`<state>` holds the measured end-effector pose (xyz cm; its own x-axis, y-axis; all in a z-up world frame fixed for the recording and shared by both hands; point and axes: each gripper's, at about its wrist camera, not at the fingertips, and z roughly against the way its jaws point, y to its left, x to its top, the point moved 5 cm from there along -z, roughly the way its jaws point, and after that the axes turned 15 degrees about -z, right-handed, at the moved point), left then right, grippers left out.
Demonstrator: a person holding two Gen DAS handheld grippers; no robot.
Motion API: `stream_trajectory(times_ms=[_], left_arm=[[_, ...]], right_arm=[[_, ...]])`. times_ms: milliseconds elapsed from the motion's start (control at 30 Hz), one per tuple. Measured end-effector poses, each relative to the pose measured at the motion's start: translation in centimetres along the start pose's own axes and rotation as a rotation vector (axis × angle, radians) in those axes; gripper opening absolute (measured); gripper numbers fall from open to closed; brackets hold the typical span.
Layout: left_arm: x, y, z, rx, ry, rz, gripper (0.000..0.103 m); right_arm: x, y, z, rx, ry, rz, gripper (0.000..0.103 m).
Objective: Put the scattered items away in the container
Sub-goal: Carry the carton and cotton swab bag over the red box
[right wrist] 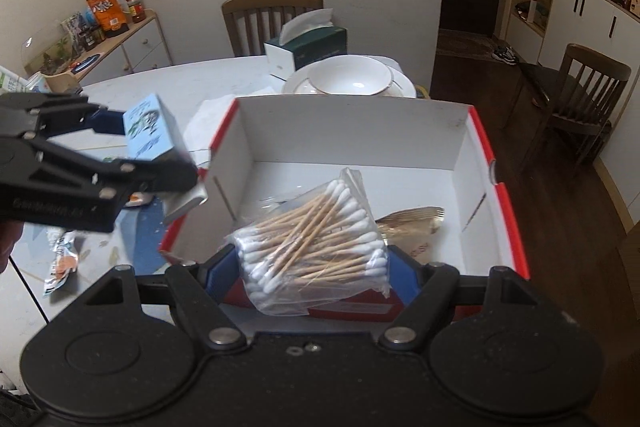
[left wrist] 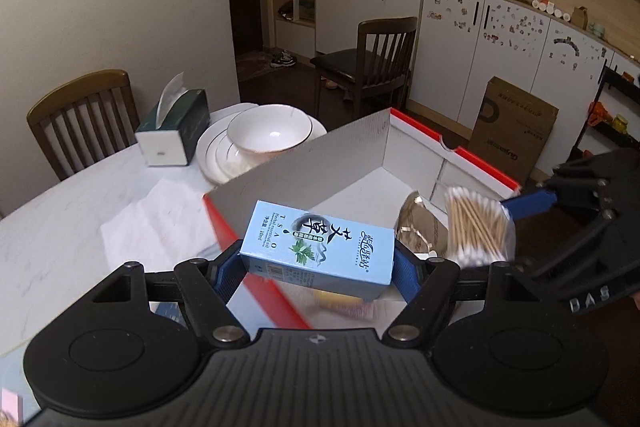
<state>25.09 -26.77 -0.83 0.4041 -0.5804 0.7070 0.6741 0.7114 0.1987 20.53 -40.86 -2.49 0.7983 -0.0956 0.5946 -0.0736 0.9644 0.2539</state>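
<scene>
- Pale-blue card makes up the herbal oil carton (left wrist: pixel 318 247), printed with a green leaf sprig, dark brush characters and the letters TSAO; a barcode shows on its lower face.
- Left tool (left wrist: pixel 318 269) is clamped on that carton, blue pads pressing on its two ends, so it hangs crosswise above the near left corner of the box.
- Seen from the right wrist view, the same carton (right wrist: pixel 150 131) sits off the left wall of the box, tilted, above the tabletop (right wrist: pixel 160 87).
- White inside with a red outer rim, the open cardboard box (right wrist: pixel 476 131) stands on the tabletop; a crumpled gold-brown wrapper (right wrist: pixel 416 221) lies on its floor.
- Right tool (right wrist: pixel 312 267) grips a clear plastic bag of cotton swabs (right wrist: pixel 316 239), wooden sticks with white tips lying crossed in a loose bundle, held over the box's near edge.
- From the left wrist view that bag (left wrist: pixel 476 227) hangs over the box's right part, blurred.
- Beyond the box stand a white bowl (right wrist: pixel 352 77) on stacked plates and a dark green tissue box (right wrist: pixel 308 47).
- A torn snack wrapper (right wrist: pixel 60 263) lies on the tabletop at far left.
</scene>
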Motion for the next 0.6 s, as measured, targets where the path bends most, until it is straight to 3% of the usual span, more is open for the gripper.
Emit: stream_trajectory(times_ms=[300,600], left_arm=[[3.6,0.2,-4.7,-0.009,0.043,-0.014,0.074],[5.0,-0.2,-9.8,-0.028,0.126,-0.058,0.074]], right_arm=[[1.8,-2.0,-1.3,-0.015,0.002,0.018,0.077],[3.0,-3.9,-3.8,-0.061,0.032,0.024,0.077]])
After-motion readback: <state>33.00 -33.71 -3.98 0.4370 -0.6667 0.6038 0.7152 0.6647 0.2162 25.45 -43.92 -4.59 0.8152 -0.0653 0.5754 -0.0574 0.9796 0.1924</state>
